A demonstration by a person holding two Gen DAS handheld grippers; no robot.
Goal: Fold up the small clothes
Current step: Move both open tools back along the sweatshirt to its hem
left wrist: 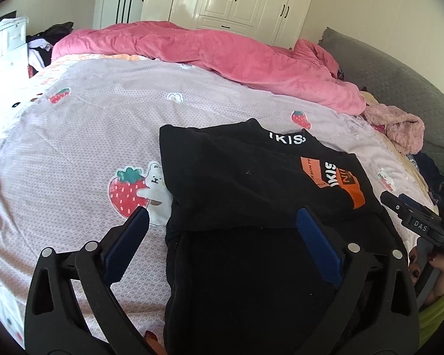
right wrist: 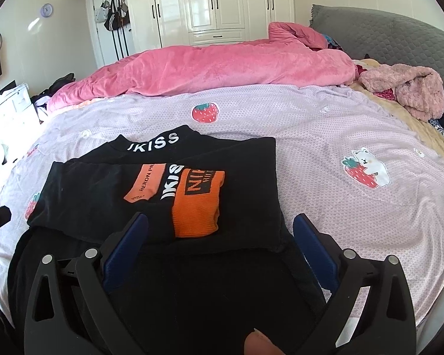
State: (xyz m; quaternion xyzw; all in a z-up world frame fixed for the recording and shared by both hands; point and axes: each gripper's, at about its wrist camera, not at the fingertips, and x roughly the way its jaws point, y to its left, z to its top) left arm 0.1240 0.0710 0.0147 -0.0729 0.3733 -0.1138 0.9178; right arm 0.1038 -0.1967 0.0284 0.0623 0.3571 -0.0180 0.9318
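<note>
So I've got the black top [left wrist: 236,171] lying flat on the bed [left wrist: 88,124], on the strawberry-print sheet [right wrist: 325,136], near the edge closest to me. Reading it left to right: the left side is tucked in over the middle, the orange printed sleeve [right wrist: 196,204] is laid across the chest, and the lower hem part hangs toward me, not yet brought up. My guess is it's parked there because that patch of sheet is bare, while the pink duvet [right wrist: 222,65] is bunched up along the far side and the fluffy pink garment [right wrist: 411,88] sits off to the right, well apart.

Left tool [left wrist: 223,222]: jaws spread wide, hovering above the near part of the top, nothing pinched, pads clear of the cloth as far as I can tell. Right tool [right wrist: 220,227]: same deal, wide open over the sleeve end, gripping nothing.

Next I'd judge the bottom needs folding up over the sleeves.
</note>
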